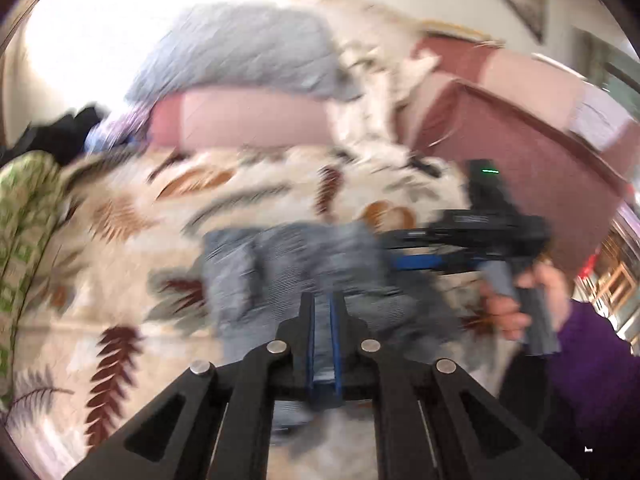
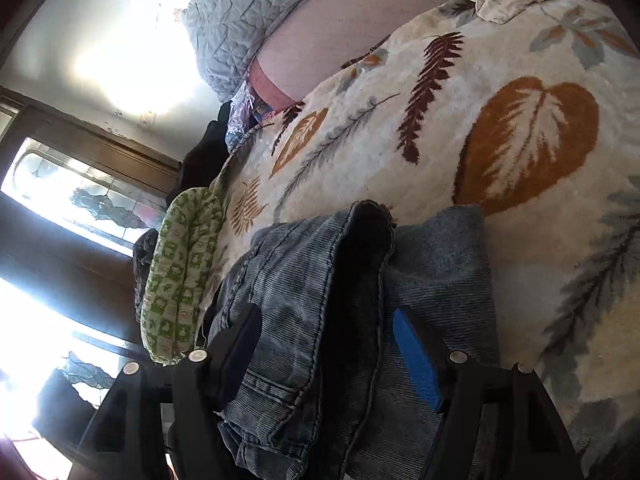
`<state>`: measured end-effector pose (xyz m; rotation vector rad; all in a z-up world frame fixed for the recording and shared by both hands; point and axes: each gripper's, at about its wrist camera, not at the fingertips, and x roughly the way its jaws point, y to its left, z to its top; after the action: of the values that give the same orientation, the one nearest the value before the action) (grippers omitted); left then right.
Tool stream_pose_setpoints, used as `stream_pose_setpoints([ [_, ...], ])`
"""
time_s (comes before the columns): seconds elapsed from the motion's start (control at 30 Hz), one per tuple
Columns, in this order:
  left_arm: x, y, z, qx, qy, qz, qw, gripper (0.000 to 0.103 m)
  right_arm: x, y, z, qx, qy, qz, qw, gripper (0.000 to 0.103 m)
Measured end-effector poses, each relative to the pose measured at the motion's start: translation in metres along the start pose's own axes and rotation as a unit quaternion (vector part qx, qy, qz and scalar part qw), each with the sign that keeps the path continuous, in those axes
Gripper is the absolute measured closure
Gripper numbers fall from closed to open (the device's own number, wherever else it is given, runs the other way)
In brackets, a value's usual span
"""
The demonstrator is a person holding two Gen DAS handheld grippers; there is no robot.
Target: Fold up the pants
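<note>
Blue-grey corduroy-like denim pants lie bunched on a cream blanket with leaf prints. My left gripper is shut, its blue pads almost together over the near edge of the pants, with a thin strip of the cloth showing between them. This view is blurred. In the right wrist view the pants lie folded in layers between the fingers of my right gripper, which is open; its blue pad stands clear of the fabric. A hand holds the right gripper at the right side of the pants.
A green patterned cloth lies at the blanket's left edge, with dark clothes behind it. A grey quilted pillow and a pink one sit at the back. A purple sleeve is at the right.
</note>
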<state>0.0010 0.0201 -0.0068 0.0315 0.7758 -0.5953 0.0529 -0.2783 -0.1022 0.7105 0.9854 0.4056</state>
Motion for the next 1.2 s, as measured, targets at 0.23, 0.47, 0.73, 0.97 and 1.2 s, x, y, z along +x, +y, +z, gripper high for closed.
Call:
stream_pose_setpoints([
  [0.23,0.051,0.056,-0.015,-0.088,0.078,-0.013,0.9931,0.096,0.022,-0.009,0.001,0.015,0.025,0.018,0.999,0.031],
  [0.47,0.070,0.047,-0.025,-0.080,0.098,-0.030,0.9916,0.096,0.029,-0.007,0.001,0.008,0.019,0.055,0.998,0.029],
  [0.73,0.070,0.036,-0.026,-0.061,0.101,-0.025,0.9927,0.098,0.005,0.033,-0.008,-0.082,-0.032,0.058,0.994,0.097],
  [0.97,0.073,0.008,-0.020,-0.048,0.094,-0.056,0.9928,0.098,-0.033,0.025,-0.006,-0.062,-0.076,0.070,0.993,0.097],
  [1.2,0.091,-0.044,-0.007,-0.009,0.088,-0.079,0.9929,0.096,-0.058,-0.008,0.004,-0.004,-0.103,0.055,0.993,0.097],
])
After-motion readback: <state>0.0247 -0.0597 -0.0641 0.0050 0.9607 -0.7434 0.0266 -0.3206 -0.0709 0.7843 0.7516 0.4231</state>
